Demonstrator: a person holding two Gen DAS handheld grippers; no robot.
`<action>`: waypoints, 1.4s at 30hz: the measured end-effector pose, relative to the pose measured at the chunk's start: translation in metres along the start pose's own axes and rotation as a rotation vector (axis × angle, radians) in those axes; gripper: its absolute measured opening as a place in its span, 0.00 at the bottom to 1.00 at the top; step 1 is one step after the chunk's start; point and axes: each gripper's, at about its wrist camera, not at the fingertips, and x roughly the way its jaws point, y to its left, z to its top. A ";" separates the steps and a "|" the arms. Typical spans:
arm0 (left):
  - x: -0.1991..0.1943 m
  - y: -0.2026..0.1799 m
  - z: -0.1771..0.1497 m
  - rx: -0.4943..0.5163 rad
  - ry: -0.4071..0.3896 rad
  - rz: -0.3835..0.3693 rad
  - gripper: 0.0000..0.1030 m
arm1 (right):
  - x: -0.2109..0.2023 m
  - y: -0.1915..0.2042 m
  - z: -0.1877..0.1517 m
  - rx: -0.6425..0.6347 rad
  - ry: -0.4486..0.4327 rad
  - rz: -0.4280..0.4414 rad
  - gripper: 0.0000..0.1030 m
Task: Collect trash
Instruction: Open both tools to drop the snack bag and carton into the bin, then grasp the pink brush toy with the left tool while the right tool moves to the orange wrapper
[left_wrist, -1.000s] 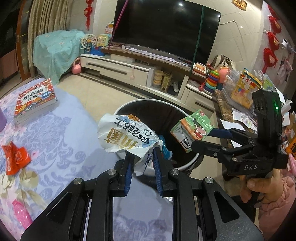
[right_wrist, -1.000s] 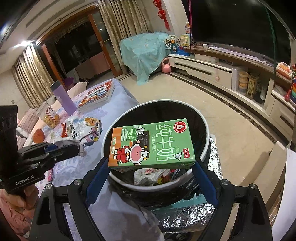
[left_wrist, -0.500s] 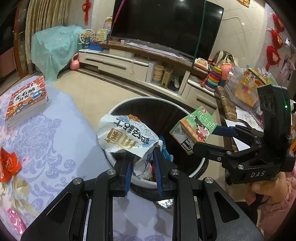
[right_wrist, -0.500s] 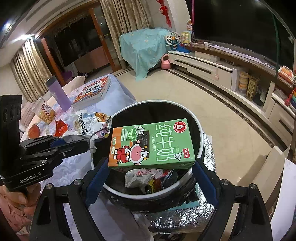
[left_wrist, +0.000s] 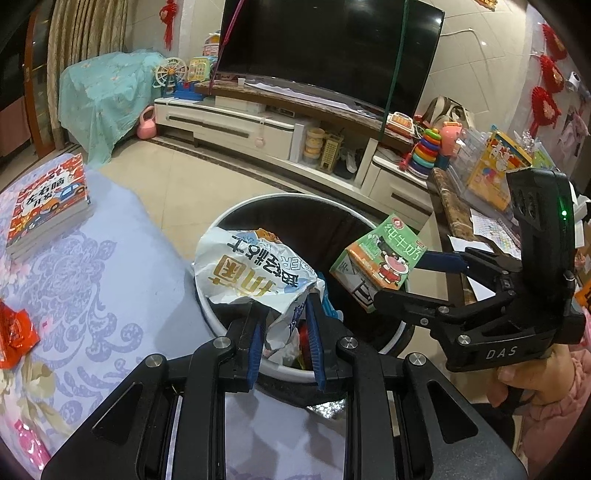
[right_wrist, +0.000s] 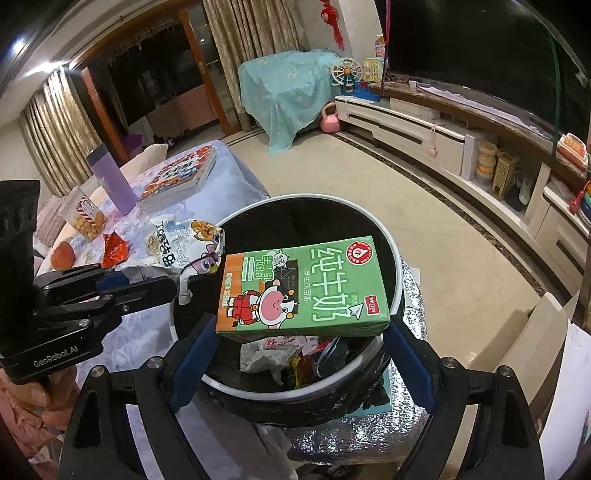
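While the left gripper (left_wrist: 282, 317), jaws opening, still pinches a crinkled white snack bag (left_wrist: 255, 273) by its limp bottom edge, the right gripper (right_wrist: 301, 343) clamps a stiff, light green milk carton (right_wrist: 303, 291) end to end above the round black trash bin (right_wrist: 397, 266).

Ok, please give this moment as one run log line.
left gripper: opening, bag between pads, over bin | right gripper: shut on carton, over bin | dropped: nothing yet
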 end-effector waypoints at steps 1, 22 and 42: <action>0.000 0.000 0.000 0.000 0.001 -0.002 0.23 | 0.001 0.000 0.000 -0.001 0.003 -0.002 0.88; -0.054 0.059 -0.061 -0.187 -0.041 0.079 0.65 | -0.025 0.021 -0.021 0.089 -0.098 0.068 0.91; -0.144 0.145 -0.156 -0.407 -0.095 0.227 0.66 | -0.003 0.129 -0.058 0.057 -0.059 0.254 0.92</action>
